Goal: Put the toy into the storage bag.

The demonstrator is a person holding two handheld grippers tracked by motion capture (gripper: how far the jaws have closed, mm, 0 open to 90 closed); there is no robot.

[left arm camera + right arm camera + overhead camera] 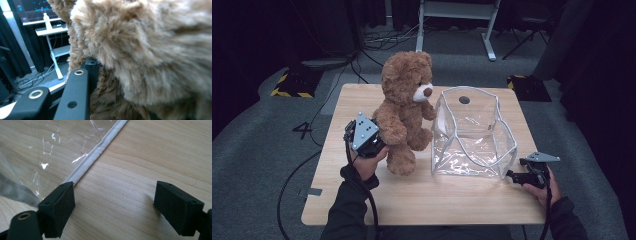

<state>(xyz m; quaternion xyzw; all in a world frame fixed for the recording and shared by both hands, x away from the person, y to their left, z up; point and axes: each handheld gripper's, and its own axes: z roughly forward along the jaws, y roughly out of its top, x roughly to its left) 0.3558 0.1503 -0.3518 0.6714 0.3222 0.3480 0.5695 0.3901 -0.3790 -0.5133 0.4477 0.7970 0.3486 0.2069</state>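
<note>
teddy bear [404, 107] is seen upright at frame centre on the wooden table [422, 200], just left of the clear plastic bag [472, 132]. left gripper [371, 141] is clamped on the bear's side, fur pressed around the jaws in the left gripper view. right gripper [517, 176], lower right, is held with jaws apart, beside the bag's white-trimmed bottom edge [100, 150].

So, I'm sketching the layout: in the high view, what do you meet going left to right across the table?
Left tool, shut on the teddy bear → teddy bear → clear plastic bag → right tool, jaws open at the bag's near right corner.
</note>
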